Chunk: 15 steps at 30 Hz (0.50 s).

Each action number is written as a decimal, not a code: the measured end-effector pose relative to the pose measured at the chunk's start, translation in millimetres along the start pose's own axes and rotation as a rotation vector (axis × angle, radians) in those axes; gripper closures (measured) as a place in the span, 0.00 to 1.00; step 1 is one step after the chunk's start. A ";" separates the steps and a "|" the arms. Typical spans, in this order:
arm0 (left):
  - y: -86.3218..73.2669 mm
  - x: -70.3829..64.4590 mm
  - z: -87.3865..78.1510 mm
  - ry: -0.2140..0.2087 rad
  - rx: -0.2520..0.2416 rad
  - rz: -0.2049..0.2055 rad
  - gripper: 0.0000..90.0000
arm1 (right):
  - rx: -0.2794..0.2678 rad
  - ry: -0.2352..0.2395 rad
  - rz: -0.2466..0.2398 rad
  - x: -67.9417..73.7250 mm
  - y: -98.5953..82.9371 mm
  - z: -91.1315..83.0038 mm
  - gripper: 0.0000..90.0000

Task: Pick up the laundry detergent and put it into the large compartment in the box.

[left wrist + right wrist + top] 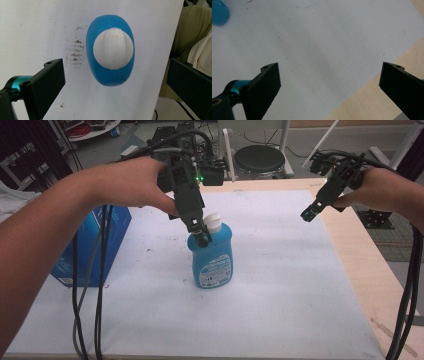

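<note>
A blue bottle (212, 260) with a white cap (213, 221) stands upright near the middle of the white sheet (280, 285). My left gripper (202, 235) hangs straight above it, pointing down, its tips level with the bottle's shoulder. In the left gripper view the white cap (113, 48) and blue shoulder (110, 77) lie between the wide-apart jaws of the left gripper (115, 65), which is open and touches nothing. My right gripper (308, 213) hovers over the sheet's right side, open and empty (329, 67). A corner of the blue bottle (219, 12) shows at top left there.
A blue box (95, 245) stands at the sheet's left edge, with cables (90, 295) hanging in front of it. Bare wooden tabletop (360, 265) runs along the right. A round black stool (260, 160) sits beyond the table. Dark smudges (75, 50) mark the sheet beside the bottle.
</note>
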<state>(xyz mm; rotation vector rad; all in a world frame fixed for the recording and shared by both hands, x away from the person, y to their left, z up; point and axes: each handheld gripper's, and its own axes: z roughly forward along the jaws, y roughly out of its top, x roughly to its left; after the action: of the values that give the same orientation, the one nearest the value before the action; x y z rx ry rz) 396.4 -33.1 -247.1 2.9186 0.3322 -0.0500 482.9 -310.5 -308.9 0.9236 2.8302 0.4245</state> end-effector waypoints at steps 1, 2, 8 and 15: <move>1.8 0.7 1.6 0.000 0.003 0.000 0.02 | 0.002 -0.001 -0.003 -0.2 0.1 0.2 0.03; 3.4 1.1 3.3 -0.001 0.004 -0.003 0.02 | 0.003 0.000 -0.004 -0.1 0.4 0.4 0.03; 9.2 4.8 11.3 -0.009 0.003 -0.034 0.02 | 0.000 0.002 -0.001 -1.8 -0.6 0.4 0.03; 11.7 6.4 22.5 -0.014 0.010 -0.043 0.02 | 0.000 0.001 0.005 -3.8 -2.0 0.6 0.03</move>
<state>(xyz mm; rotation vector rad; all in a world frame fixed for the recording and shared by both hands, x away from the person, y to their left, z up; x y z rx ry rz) 405.0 -47.5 -267.1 2.9199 0.3933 -0.0783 485.0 -314.2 -309.9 0.9307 2.8291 0.4257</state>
